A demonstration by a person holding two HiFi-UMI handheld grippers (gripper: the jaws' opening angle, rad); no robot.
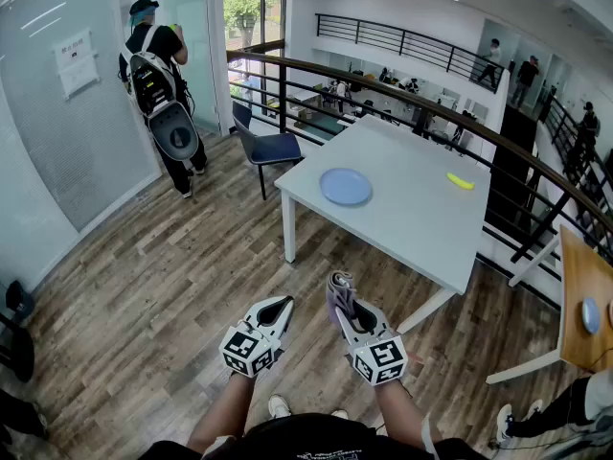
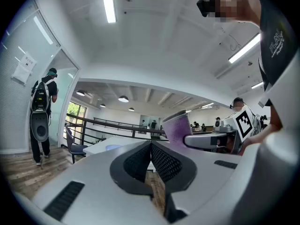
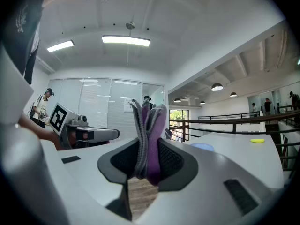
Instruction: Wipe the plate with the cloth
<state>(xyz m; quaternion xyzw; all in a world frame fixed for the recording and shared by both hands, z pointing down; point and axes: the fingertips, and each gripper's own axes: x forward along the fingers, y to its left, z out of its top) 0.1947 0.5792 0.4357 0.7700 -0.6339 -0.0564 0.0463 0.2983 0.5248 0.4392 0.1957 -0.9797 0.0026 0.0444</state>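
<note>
The cloth [image 1: 339, 286] is a soft, light thing, purple with grey layers, folded into several thicknesses, and it should bend and bunch under any pressure rather than resist; the right gripper [image 1: 345, 310], low in the middle of the head view, has its jaws clamped on the lower end of the fold, which looks like a sound place to hold it, since the free end is left for wiping; in the right gripper view the folded edges stand up out of the jaws in the middle of the frame, so the cloth's long axis runs along the jaws, with the free end pointing away from the person and roughly toward the table [image 1: 421, 228]; the left gripper [image 1: 276, 307], just beside it to the left, has its jaws together on nothing, the two pads meeting in its own view; the plate [image 1: 346, 187] lies flat on the white table in the upper middle of the head view, near the table's left corner and well apart from both grippers; it is round, pale blue and shallow, so it has no long axis, and its face is turned upward; I judge it stiff and fairly light, likely to slide on the smooth tabletop when rubbed, so the rim would be the place to steady it with the idle gripper; whether it is ceramic or plastic cannot be told from here; a small yellow object [image 1: 461, 181] lies farther right on the same table.
</note>
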